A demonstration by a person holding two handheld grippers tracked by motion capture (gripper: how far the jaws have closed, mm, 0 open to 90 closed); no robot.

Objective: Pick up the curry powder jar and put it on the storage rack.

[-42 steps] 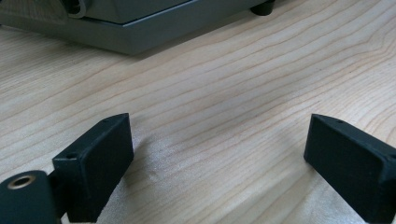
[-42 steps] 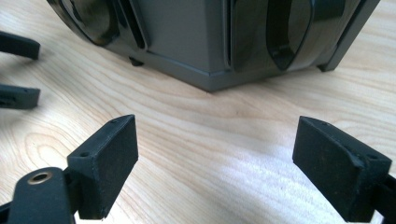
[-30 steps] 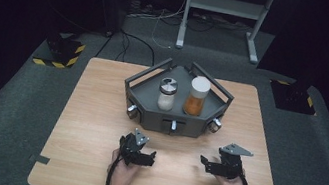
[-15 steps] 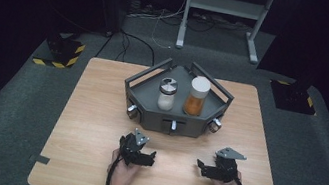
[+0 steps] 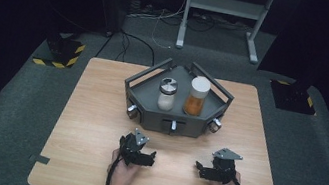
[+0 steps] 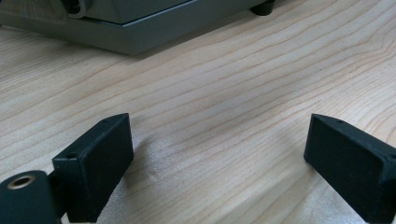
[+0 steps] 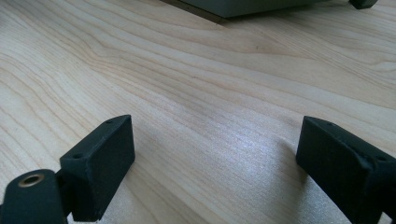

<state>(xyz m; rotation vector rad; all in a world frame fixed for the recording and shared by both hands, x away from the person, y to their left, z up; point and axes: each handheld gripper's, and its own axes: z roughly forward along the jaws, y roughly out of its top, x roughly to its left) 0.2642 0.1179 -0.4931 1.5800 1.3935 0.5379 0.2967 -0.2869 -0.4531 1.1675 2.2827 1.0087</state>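
Nearest, the person's 2 hands rest on the near part of the wooden table [image 5: 98, 112], each holding a gripper. The left gripper [image 5: 148, 158] has its jaws spread wide with bare wood between them, as the left gripper view [image 6: 219, 144] confirms. The right gripper [image 5: 199, 168] is likewise spread and holds nothing; its jaws have just been opening, and the right gripper view [image 7: 215, 140] shows pale grain between the matte black, blocky pads.

Both gripper views catch just the low grey edge of the tray [image 6: 140, 32] across the table. From above, that tray [image 5: 145, 87] proves to be an angular grey metal caddy with knobs on its front, well apart from both grippers. Inside stand 2 jars, just beside each other: a clear shaker [image 5: 167, 94] with white contents and a metal top, and a taller white-lidded jar [image 5: 197, 96] of orange contents.

Beyond lie grey carpet [image 5: 5, 121], loose cables [image 5: 145, 43] and a metal stand [image 5: 225, 6].
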